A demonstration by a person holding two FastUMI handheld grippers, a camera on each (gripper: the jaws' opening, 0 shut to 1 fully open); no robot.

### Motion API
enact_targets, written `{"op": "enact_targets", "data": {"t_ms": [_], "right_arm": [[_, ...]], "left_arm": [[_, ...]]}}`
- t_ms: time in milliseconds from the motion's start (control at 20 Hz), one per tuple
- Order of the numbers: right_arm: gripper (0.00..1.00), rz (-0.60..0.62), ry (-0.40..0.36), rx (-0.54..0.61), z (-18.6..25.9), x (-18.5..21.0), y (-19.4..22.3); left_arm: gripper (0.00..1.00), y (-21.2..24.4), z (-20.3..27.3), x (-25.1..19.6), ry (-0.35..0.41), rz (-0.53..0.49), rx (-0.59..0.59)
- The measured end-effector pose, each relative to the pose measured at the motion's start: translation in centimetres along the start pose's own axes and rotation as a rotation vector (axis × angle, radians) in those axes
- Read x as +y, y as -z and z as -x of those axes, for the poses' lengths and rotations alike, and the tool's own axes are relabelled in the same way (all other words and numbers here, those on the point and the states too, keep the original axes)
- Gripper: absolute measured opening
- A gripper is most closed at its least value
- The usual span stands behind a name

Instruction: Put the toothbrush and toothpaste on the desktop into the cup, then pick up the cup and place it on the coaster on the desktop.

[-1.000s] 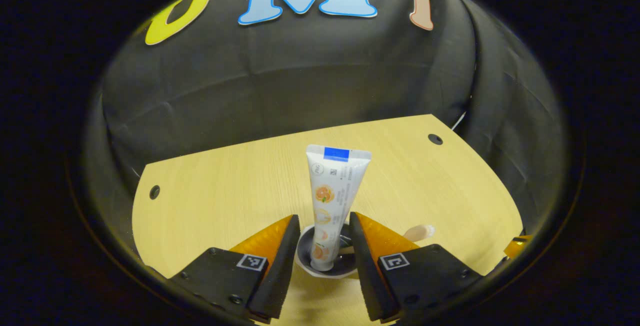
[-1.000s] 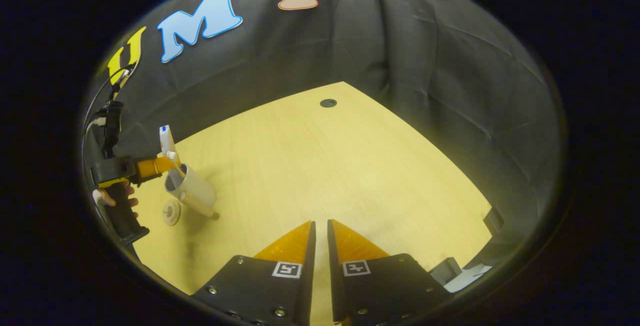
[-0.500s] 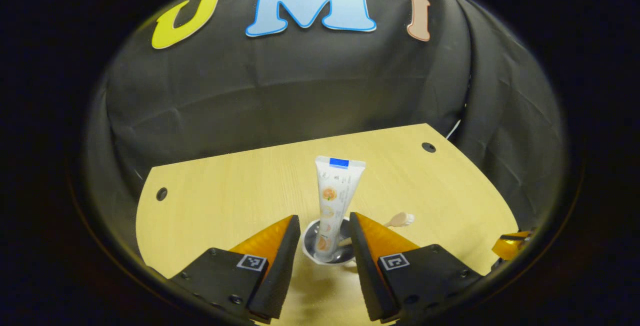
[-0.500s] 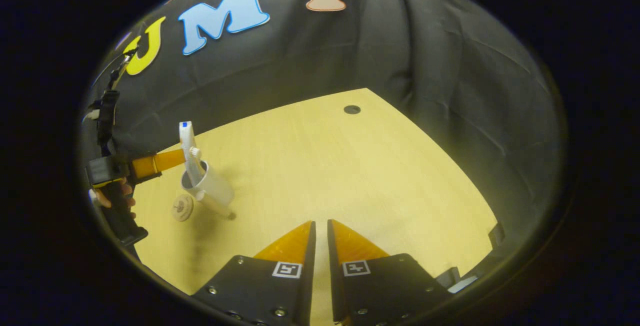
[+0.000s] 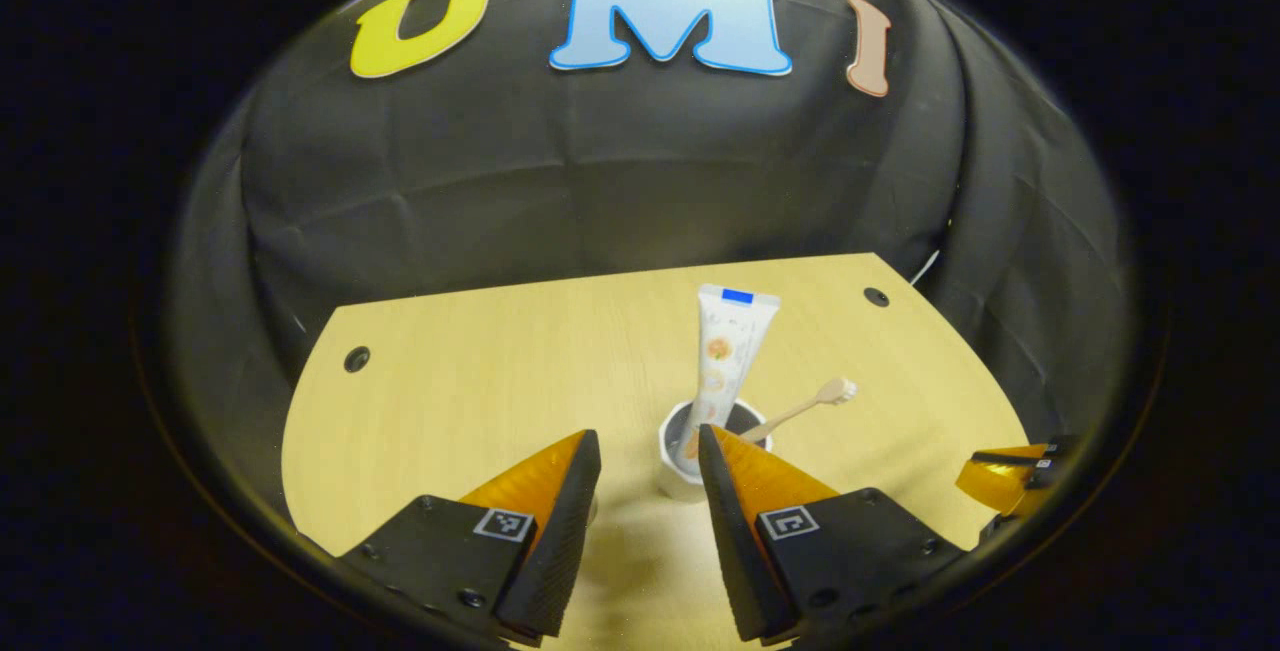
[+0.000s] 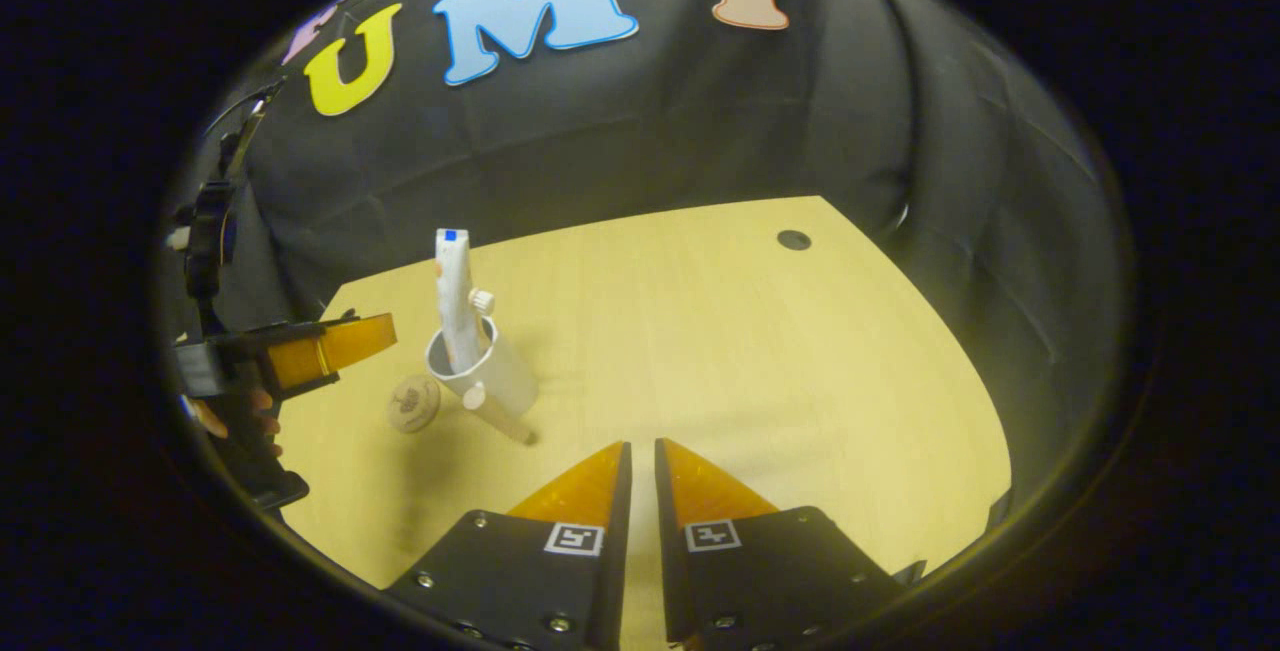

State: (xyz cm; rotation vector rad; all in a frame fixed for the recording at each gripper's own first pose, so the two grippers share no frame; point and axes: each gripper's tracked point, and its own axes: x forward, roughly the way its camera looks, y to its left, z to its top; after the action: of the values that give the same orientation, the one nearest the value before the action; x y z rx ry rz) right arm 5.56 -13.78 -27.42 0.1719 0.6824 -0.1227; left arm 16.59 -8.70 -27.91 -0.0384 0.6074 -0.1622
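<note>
Nearest to you, your right gripper (image 6: 637, 461) has its two fingers drawn almost together with nothing between them, hovering over bare desktop (image 6: 720, 351). Your left gripper (image 5: 648, 451) has its jaws spread and empty, standing just short of the white cup (image 5: 690, 451); its right finger overlaps the cup's near rim in the left gripper view, though I cannot tell whether it touches.

Next out is the cup itself (image 6: 485, 376), standing on the wood with both items already in it. The toothpaste tube (image 5: 730, 346) stands nearly upright, crimped end up, and the toothbrush (image 5: 800, 409) leans out over the rim with its head to one side. The round coaster (image 6: 413, 403) lies flat just beside the cup, on the side toward your left gripper, so the carry should be short.

Expect the cup to be light and smooth-walled (likely slippery), and top-heavy with that tall tube standing in it. Take it across the wall, below the rim, not by the lip, and clear of the leaning brush handle. Keep it level as you lift it; a tilt could tip the tube out.

Farthest is the desktop's back edge with its cable holes (image 6: 793, 240).
</note>
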Motion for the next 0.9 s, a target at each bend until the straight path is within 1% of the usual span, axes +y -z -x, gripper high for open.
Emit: {"op": "enact_targets", "data": {"t_ms": [50,100,150,250,300,350,400,450,500,600,650,700,750,800,900], "right_arm": [[0.15,0.014,-0.016,0.003,-0.3,0.7,-0.2],[0.15,0.028,-0.032,0.005,-0.5,1.2,-0.4],[0.15,0.043,-0.047,0.008,-0.7,1.8,-0.7],[0.16,0.067,-0.076,0.009,-1.3,3.0,-1.2],[0.13,0.076,-0.091,0.013,-1.6,3.6,-1.3],[0.13,0.083,-0.108,0.015,-1.8,4.2,-1.5],[0.18,0.091,-0.124,0.018,-2.2,4.8,-1.6],[0.18,0.1,-0.135,0.022,-2.4,5.2,-1.8],[0.19,0.108,-0.154,0.025,-2.6,5.9,-1.8],[0.26,0.129,-0.181,0.036,-3.1,6.9,-1.8],[0.31,0.138,-0.198,0.045,-3.2,7.5,-1.8],[0.41,0.147,-0.217,0.055,-3.4,8.1,-1.6],[0.43,0.157,-0.235,0.065,-3.6,8.7,-1.5],[0.56,0.174,-0.244,0.074,-3.7,9.1,-1.3],[0.56,0.222,-0.251,0.089,-4.3,9.8,-1.3]], "left_arm": [[0.63,0.4,0.4,0.5,-0.009,0.007,0.004],[0.63,0.8,0.7,1.0,-0.018,0.015,0.007],[0.67,1.2,1.0,1.5,-0.027,0.021,0.01],[0.67,2.1,1.9,2.4,-0.044,0.027,0.019],[0.67,2.5,2.2,2.9,-0.053,0.031,0.023],[0.68,2.9,2.6,3.4,-0.061,0.036,0.025],[0.63,3.2,2.9,3.8,-0.073,0.042,0.027],[0.67,3.5,3.3,4.3,-0.082,0.05,0.029],[0.67,3.9,3.7,4.7,-0.089,0.059,0.031],[0.68,4.6,4.3,5.3,-0.107,0.072,0.037],[0.63,4.9,4.6,5.7,-0.117,0.076,0.041],[0.63,5.3,4.9,6.1,-0.129,0.082,0.044],[0.67,5.5,5.2,6.4,-0.135,0.088,0.047],[0.67,5.8,5.6,6.6,-0.141,0.096,0.048],[0.67,6.2,6.1,6.9,-0.154,0.109,0.051]]}}
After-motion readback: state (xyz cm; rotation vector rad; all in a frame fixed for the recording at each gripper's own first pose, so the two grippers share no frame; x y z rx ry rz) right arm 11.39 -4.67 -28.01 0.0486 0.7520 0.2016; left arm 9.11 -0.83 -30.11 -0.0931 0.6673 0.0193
